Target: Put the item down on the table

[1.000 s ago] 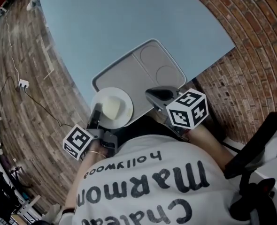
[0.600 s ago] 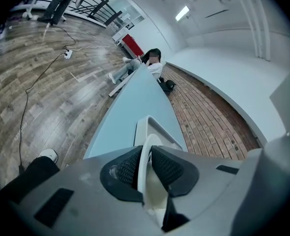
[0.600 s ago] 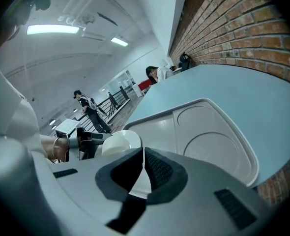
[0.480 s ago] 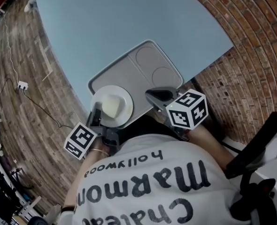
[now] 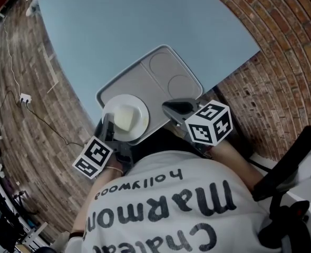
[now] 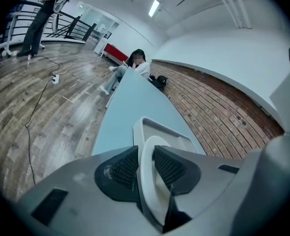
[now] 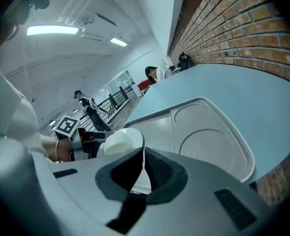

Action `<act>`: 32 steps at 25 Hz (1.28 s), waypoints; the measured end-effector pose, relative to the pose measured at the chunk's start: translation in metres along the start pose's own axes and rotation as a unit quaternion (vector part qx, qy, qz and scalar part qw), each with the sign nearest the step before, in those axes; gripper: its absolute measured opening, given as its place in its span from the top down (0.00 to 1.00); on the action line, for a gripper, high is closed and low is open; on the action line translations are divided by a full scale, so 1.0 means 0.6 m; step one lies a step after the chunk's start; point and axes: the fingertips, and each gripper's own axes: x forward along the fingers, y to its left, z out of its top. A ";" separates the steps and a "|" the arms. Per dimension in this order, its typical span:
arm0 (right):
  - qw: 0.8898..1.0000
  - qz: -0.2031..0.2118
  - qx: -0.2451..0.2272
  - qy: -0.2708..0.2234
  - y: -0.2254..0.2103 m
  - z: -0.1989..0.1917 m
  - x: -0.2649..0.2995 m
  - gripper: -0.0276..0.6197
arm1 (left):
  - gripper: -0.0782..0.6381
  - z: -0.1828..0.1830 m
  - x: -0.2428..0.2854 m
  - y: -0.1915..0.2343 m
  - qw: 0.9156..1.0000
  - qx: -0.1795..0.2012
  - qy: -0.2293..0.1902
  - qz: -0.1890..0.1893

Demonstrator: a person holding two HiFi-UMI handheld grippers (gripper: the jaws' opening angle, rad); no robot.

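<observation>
We saw the tray (image 5: 139,80) at the table's (image 5: 124,25) near edge, its near side jutting past that edge. The right gripper (image 5: 175,108) was clamped on the tray's near rim. A plate (image 5: 141,121) bearing a pale lump (image 5: 124,119) sat in the tray's left corner, and the left gripper (image 5: 109,126) pinched the plate's rim. Blue tabletop stretched wide beyond the tray's far rim.

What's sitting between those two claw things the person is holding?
In the head view, a white plate carrying a pale lump lies between the left gripper and right gripper, on the grey tray. The left fingers pinch its rim.
</observation>
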 end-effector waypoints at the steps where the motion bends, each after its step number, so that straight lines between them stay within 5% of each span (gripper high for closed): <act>1: 1.000 0.000 0.000 0.000 -0.001 -0.001 -0.001 0.93 | 0.77 0.001 0.001 0.000 1.000 0.006 -0.001 0.001; 22: 1.000 -0.009 0.004 0.002 -0.002 -0.017 -0.005 0.93 | 0.71 0.005 -0.005 -0.001 0.989 0.146 0.005 0.014; 32: 1.000 -0.009 0.006 -0.005 0.003 -0.020 -0.016 0.93 | 0.71 0.010 -0.027 0.000 0.991 0.132 0.001 0.010</act>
